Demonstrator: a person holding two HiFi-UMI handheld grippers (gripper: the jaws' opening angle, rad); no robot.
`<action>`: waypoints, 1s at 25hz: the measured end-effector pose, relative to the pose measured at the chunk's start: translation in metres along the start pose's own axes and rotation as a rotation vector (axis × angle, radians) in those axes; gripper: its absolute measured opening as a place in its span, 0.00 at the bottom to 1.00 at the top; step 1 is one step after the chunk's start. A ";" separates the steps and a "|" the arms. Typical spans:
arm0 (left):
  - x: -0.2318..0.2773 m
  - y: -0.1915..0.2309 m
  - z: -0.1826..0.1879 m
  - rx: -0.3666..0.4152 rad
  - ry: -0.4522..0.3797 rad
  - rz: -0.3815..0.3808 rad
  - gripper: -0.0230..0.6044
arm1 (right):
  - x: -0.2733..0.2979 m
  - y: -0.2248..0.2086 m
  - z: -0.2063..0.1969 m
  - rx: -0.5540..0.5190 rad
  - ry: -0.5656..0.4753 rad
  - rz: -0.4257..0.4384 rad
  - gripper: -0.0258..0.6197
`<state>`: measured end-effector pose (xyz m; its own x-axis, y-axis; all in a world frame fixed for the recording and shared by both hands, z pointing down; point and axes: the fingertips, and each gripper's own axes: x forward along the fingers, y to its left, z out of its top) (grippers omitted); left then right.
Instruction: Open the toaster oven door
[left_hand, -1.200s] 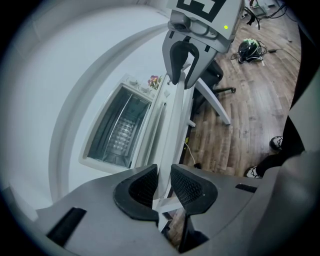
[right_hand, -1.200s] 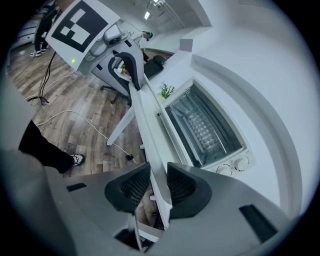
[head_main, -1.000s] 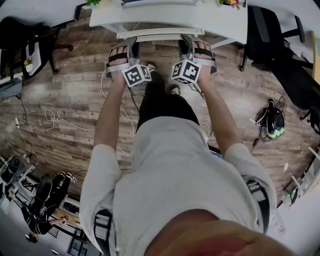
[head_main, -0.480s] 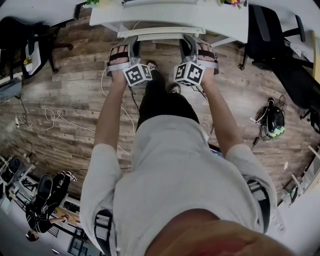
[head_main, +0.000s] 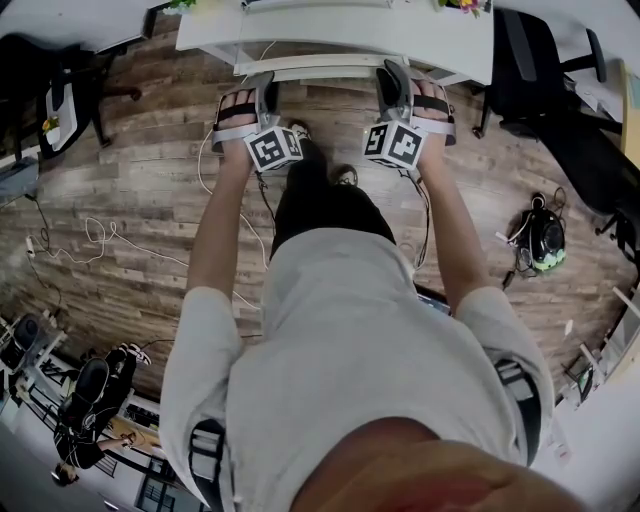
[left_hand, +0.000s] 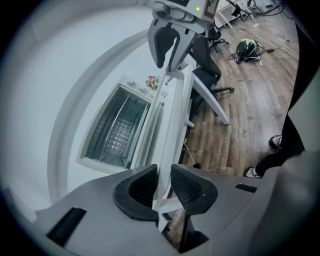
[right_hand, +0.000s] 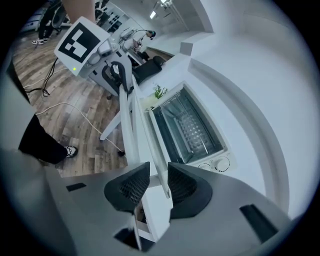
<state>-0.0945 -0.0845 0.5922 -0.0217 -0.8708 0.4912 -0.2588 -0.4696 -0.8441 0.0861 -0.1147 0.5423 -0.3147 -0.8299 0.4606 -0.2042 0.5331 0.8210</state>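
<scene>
Your two grippers share the one handle (right_hand: 150, 142). The left gripper (left_hand: 162, 181) has its jaws clamped on it. The right gripper (right_hand: 156, 182) has its jaws apart around it, one pad clear. One oven (right_hand: 187, 130) sits on the bench (head_main: 440, 40).

The toaster oven (right_hand: 210, 161) is white, with a dark grey-tinted glass door (right_hand: 187, 131) and a white door handle (left_hand: 162, 177). The table (head_main: 440, 35) is white too, the floor (head_main: 130, 200) is grey-brown wood planks, and a cable (head_main: 105, 238) on it is white. The left claw (left_hand: 162, 186) and right claw (right_hand: 158, 172) are matt grey with black pads (left_hand: 187, 187) in a fine dotted grid, each with a marker cube (head_main: 273, 148) of black squares on white. The person's shirt (head_main: 340, 330) is light grey, the trousers (head_main: 320, 205) black, the chair (head_main: 530, 60) black, and a rounded thing on the floor (head_main: 548, 248) black and green.
</scene>
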 end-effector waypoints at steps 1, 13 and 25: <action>0.001 0.000 0.000 -0.001 -0.001 0.001 0.19 | 0.004 0.002 -0.003 -0.010 0.014 0.013 0.21; -0.006 0.005 -0.002 -0.053 0.014 -0.008 0.19 | 0.010 0.001 -0.004 -0.016 0.035 0.018 0.12; -0.033 0.035 -0.028 -0.110 0.078 0.098 0.19 | 0.009 0.011 -0.005 -0.022 0.049 0.039 0.12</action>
<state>-0.1303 -0.0687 0.5524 -0.1257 -0.8956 0.4268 -0.3560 -0.3609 -0.8620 0.0856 -0.1175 0.5574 -0.2761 -0.8158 0.5082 -0.1716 0.5621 0.8091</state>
